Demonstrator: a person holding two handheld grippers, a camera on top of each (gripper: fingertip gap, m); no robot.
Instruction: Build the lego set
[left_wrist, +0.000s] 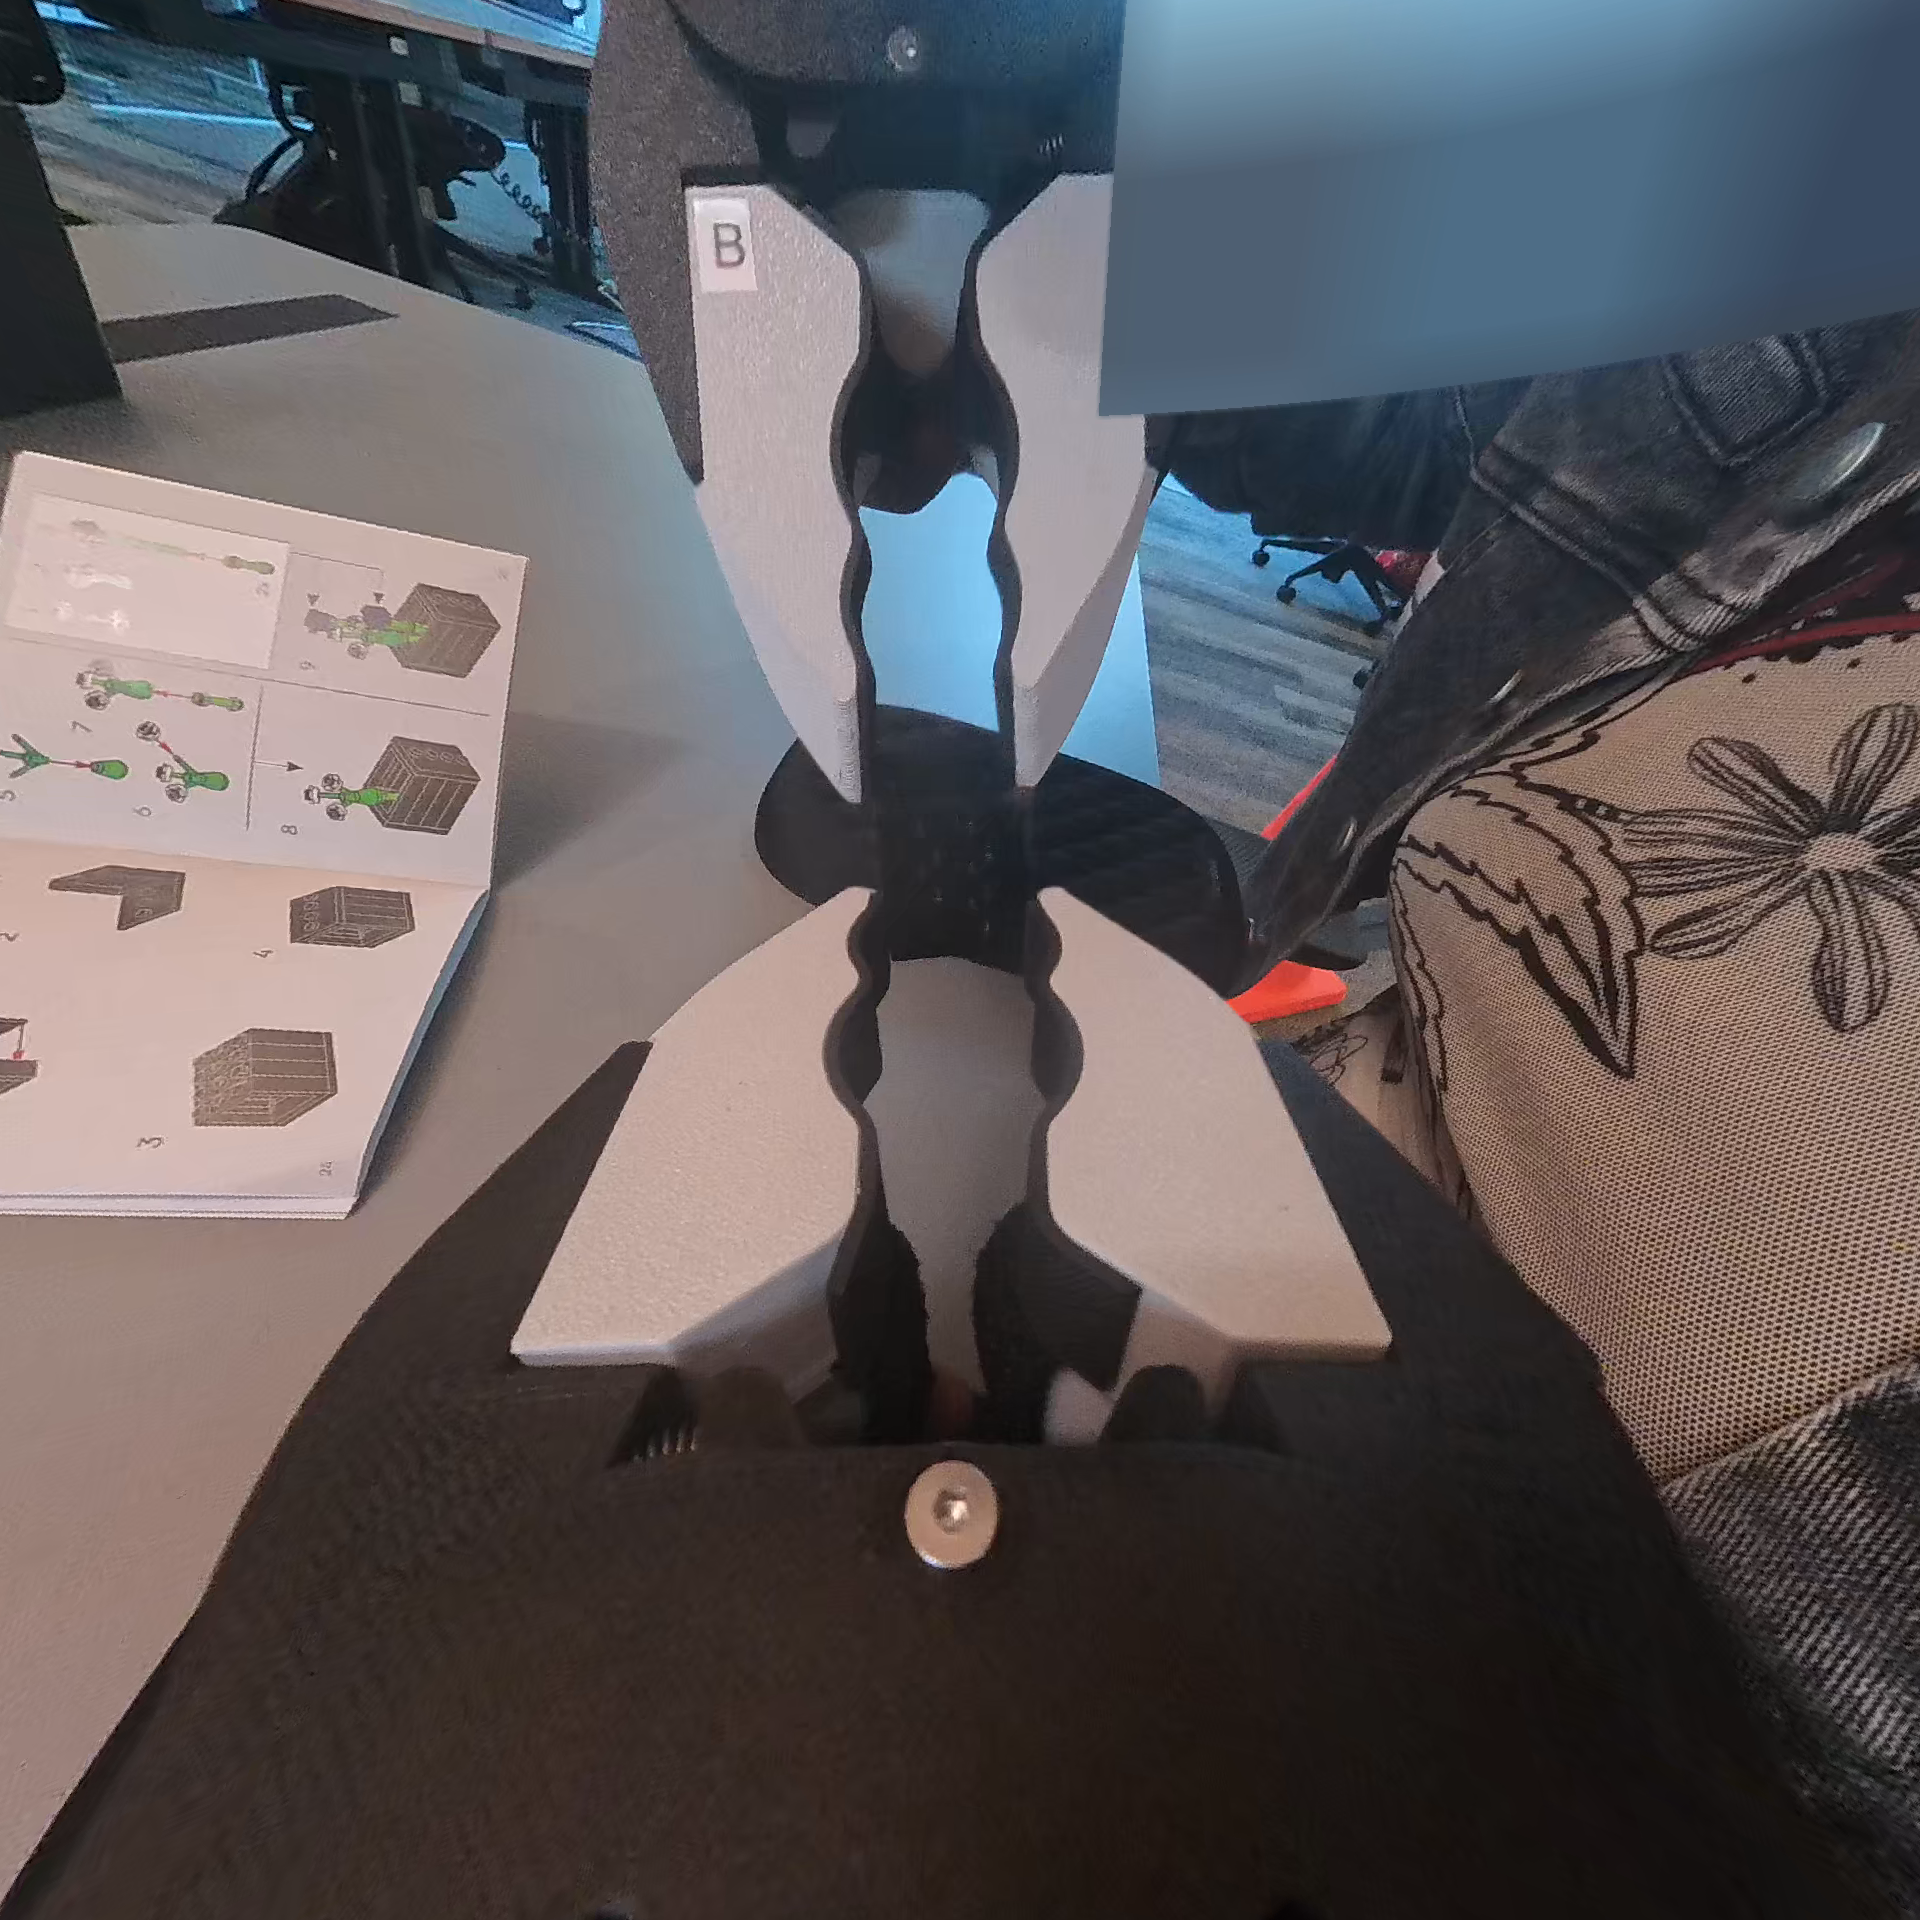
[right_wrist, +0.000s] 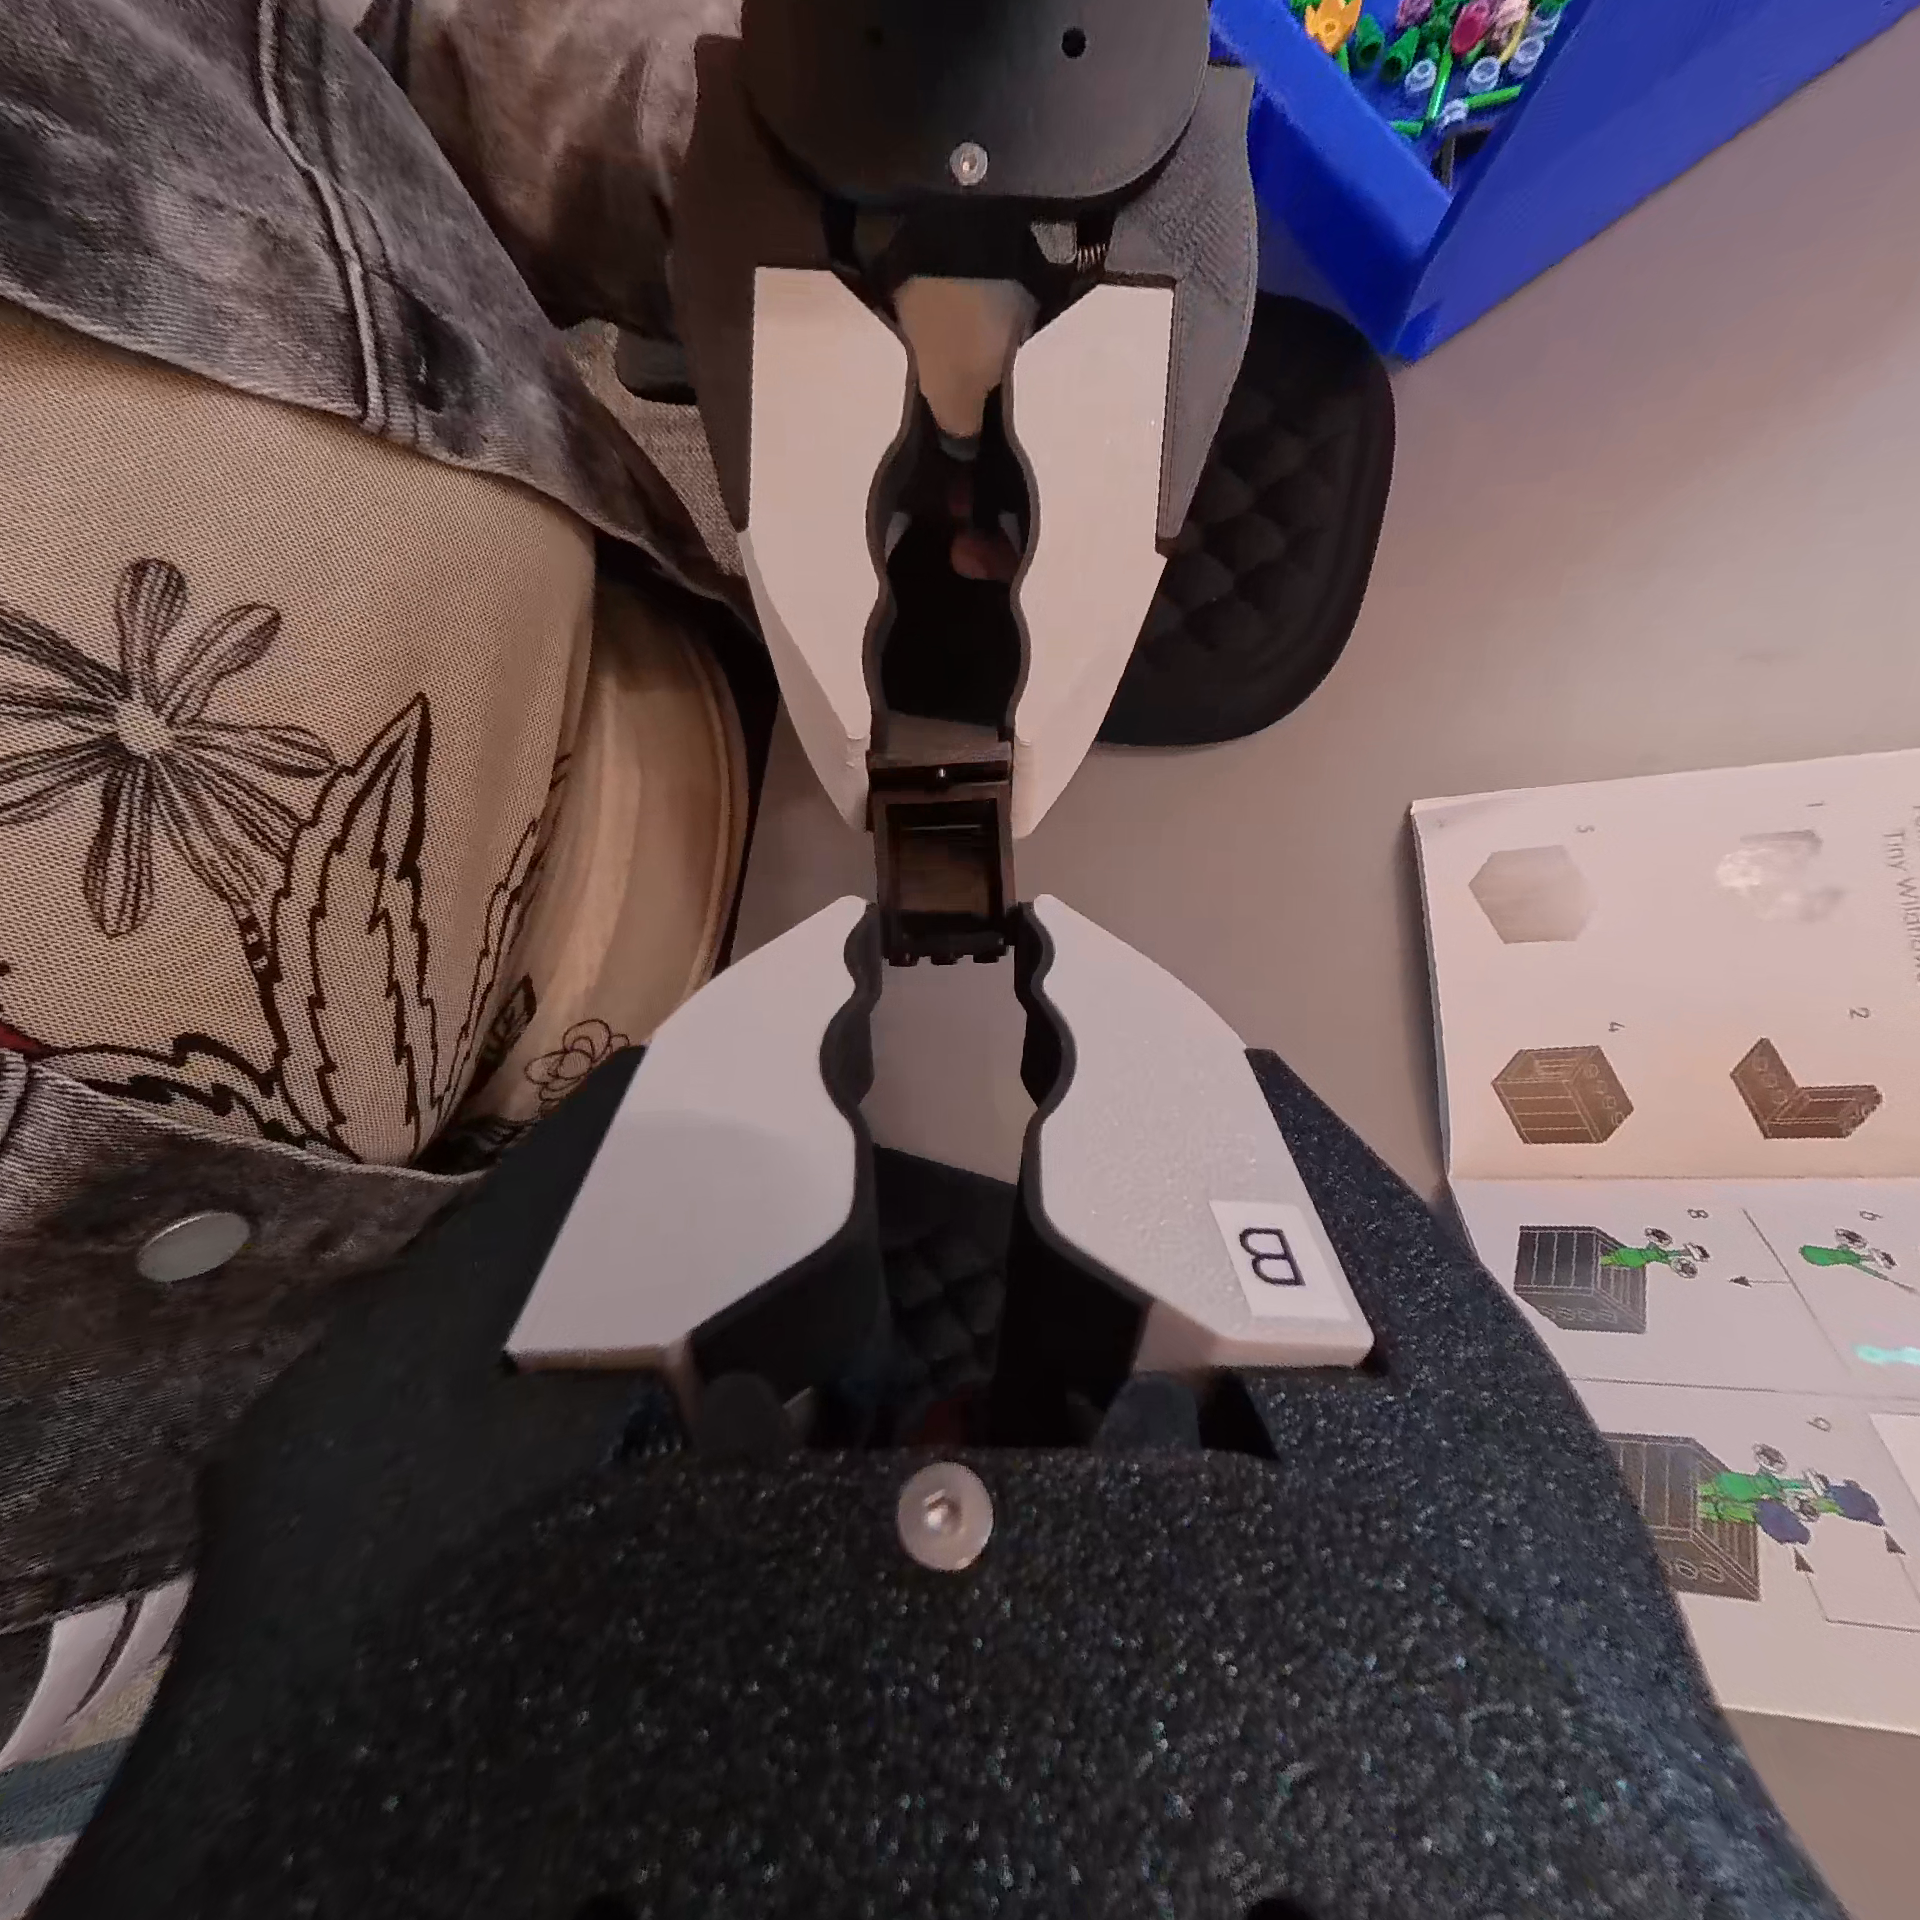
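A dark brown lego block assembly (left_wrist: 951, 878) hangs above the grey table between my two grippers, which face each other tip to tip. In the left wrist view my left gripper (left_wrist: 954, 914) is at the bottom, shut on the block's near end. My right gripper (left_wrist: 935, 781), with a white sticker, comes from the top and is shut on the far end. In the right wrist view the block (right_wrist: 940, 862) shows a hollow open side. There my right gripper (right_wrist: 943, 920) holds its lower end and my left gripper (right_wrist: 940, 805) its upper end.
An open instruction booklet (left_wrist: 239, 831) lies on the grey table (left_wrist: 582, 582); it also shows in the right wrist view (right_wrist: 1683, 1247). A blue bin (right_wrist: 1340, 177) of small coloured pieces stands at the back. A black round pad (right_wrist: 1268, 582) lies under the grippers. A person's floral shirt (left_wrist: 1662, 987) is close by. Left and right tips are no more than a few centimetres apart.
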